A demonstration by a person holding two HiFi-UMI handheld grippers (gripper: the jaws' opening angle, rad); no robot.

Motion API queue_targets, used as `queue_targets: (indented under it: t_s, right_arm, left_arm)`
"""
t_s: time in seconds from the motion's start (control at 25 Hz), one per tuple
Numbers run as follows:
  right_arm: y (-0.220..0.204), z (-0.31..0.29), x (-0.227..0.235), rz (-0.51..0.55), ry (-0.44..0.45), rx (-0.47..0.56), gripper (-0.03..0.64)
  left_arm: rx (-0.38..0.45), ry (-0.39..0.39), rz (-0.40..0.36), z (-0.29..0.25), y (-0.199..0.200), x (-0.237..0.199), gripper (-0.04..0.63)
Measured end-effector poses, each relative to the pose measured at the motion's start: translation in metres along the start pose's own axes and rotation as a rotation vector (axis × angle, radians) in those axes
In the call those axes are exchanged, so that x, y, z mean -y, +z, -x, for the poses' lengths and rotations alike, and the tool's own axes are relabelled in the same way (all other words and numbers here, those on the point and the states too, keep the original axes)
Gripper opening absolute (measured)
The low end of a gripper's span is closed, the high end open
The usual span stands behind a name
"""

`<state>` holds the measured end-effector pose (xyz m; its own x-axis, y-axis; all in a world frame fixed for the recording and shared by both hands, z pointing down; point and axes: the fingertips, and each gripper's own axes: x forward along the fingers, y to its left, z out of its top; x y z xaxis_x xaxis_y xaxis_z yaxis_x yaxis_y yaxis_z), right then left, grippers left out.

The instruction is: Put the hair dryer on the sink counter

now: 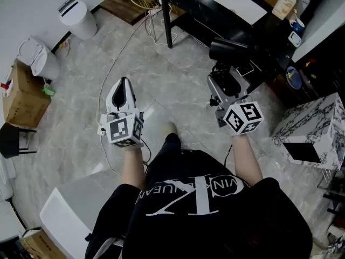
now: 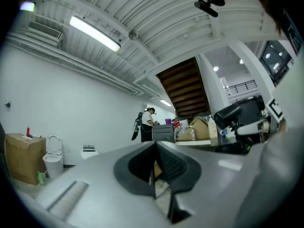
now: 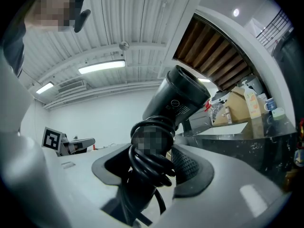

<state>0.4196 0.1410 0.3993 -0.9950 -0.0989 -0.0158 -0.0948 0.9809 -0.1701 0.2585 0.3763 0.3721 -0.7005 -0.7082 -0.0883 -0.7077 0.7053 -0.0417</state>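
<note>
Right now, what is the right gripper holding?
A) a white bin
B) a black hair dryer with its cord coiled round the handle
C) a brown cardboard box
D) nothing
B: in the right gripper view, the right gripper has its jaws shut on the black hair dryer, whose black cord coils round its handle.

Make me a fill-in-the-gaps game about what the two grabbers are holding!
1. The right gripper is shut on a ____.
2. The cord coiled round that thing is ____ in colour.
3. The left gripper is shut and holds ____.

Missing words: hair dryer; black; nothing.
</note>
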Motion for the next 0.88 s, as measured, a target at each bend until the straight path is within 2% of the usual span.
queue_targets:
  t_s: [0.28, 0.56, 0.76, 0.88]
  right_arm:
    - [-0.002, -0.096, 0.025, -0.030, -0.020, -0.021, 0.265]
    - [-0.008, -0.187, 0.042, -0.069, -0.046, -0.029, 0.265]
    - [-0.010, -0.236, 0.049, -0.092, -0.060, -0.013, 0.265]
    - [-0.010, -0.251, 0.052, -0.088, -0.062, -0.019, 0.265]
  left_arm:
    - [-0.028, -0.030, -0.006, -0.096, -0.016, -0.040, 0.000]
    - [-0.079, -0.026, -0.004, -0.180, -0.022, -0.089, 0.000]
    - [-0.034, -0.066, -0.018, -0.226, -0.030, -0.115, 0.000]
    - [-0.036, -0.068, -0.010, -0.241, -0.036, -0.124, 0.000]
